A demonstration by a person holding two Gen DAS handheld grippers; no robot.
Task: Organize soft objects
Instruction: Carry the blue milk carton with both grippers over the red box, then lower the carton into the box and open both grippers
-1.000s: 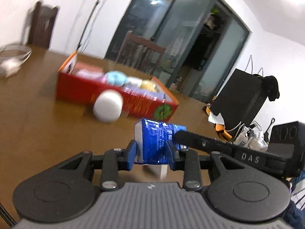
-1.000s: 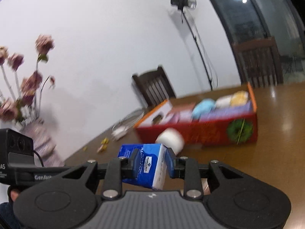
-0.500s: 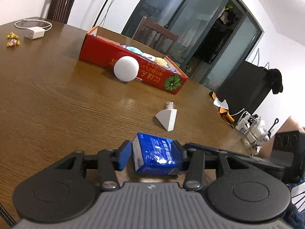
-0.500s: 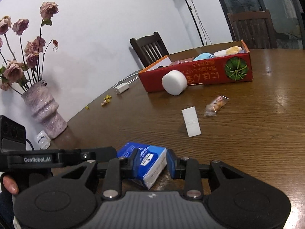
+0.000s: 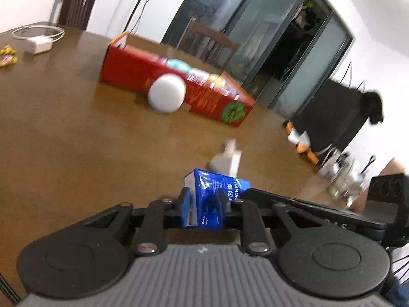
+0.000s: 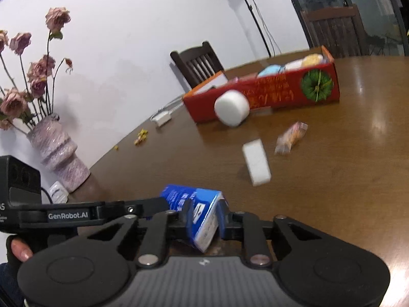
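Observation:
Both grippers are shut on one blue tissue pack [image 5: 212, 199], one at each end, just above the wooden table. My left gripper [image 5: 203, 204] pinches one end; my right gripper [image 6: 204, 220] pinches the other end of the pack [image 6: 196, 212]. A red cardboard box [image 5: 176, 87] with several soft items inside lies further off; it also shows in the right wrist view [image 6: 268, 94]. A white foam cylinder [image 5: 167, 93] leans against its front side [image 6: 231, 107]. A white sponge block [image 6: 256, 162] and a small snack packet [image 6: 291, 136] lie between the box and me.
A pink vase with dried roses [image 6: 57, 153] stands at the table's left edge. A white charger with cable [image 5: 38, 42] and yellow scraps [image 5: 7, 53] lie far left. Chairs [image 6: 198, 62] stand behind the table. A dark bag and clutter [image 5: 340, 128] sit off the right edge.
Both grippers have lifted and tilted with the blue pack still held between them. The view has swung and the box looks nearer.

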